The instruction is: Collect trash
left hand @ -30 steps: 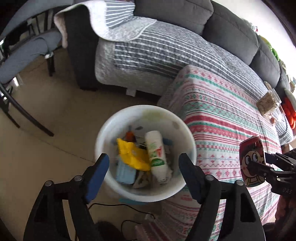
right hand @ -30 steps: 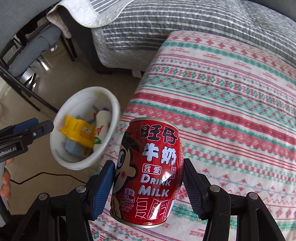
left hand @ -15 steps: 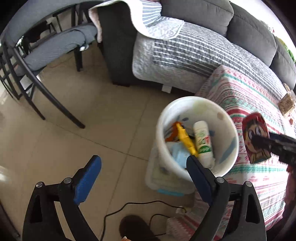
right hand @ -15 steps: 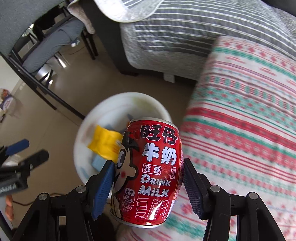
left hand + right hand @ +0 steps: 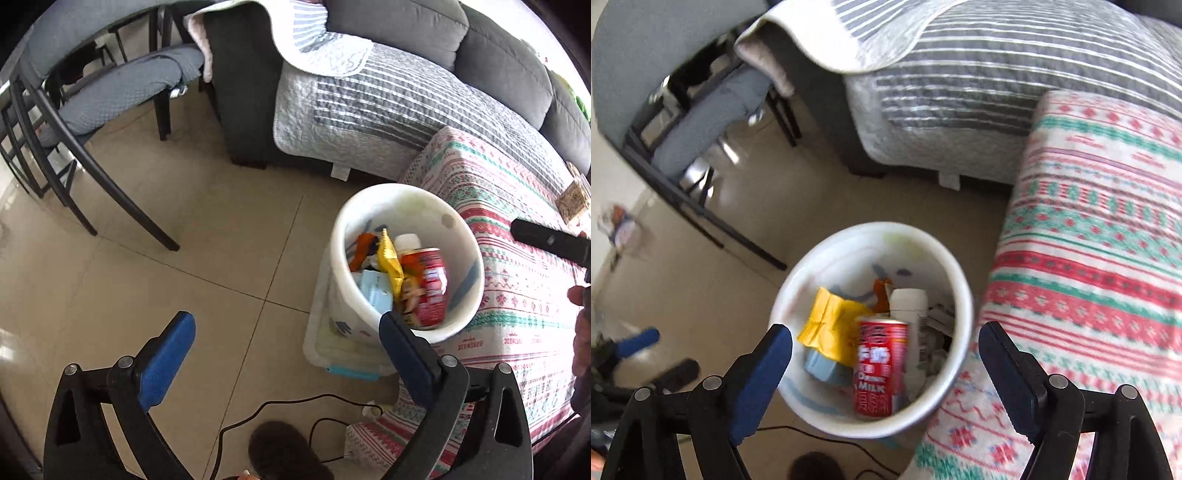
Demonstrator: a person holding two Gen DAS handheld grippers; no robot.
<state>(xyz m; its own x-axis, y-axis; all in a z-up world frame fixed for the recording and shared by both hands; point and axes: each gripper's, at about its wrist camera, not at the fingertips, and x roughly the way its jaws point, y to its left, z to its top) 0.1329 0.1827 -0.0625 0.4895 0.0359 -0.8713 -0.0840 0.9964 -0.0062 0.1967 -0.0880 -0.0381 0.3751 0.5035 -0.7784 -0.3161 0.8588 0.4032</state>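
The red milk can (image 5: 881, 369) lies in the white bin (image 5: 960, 291), apparently settled. Right gripper (image 5: 886, 373) and left gripper (image 5: 286, 356) fingers are spread, empty. A straight lift clear of the rim is advised.

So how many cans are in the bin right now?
1: a red can lying on top of the trash in the white bin, beside a yellow wrapper. More could be buried underneath.

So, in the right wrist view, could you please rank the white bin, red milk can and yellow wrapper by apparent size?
1. White bin
2. Red milk can
3. Yellow wrapper, close to the can and partly hidden, so that order is unsure.
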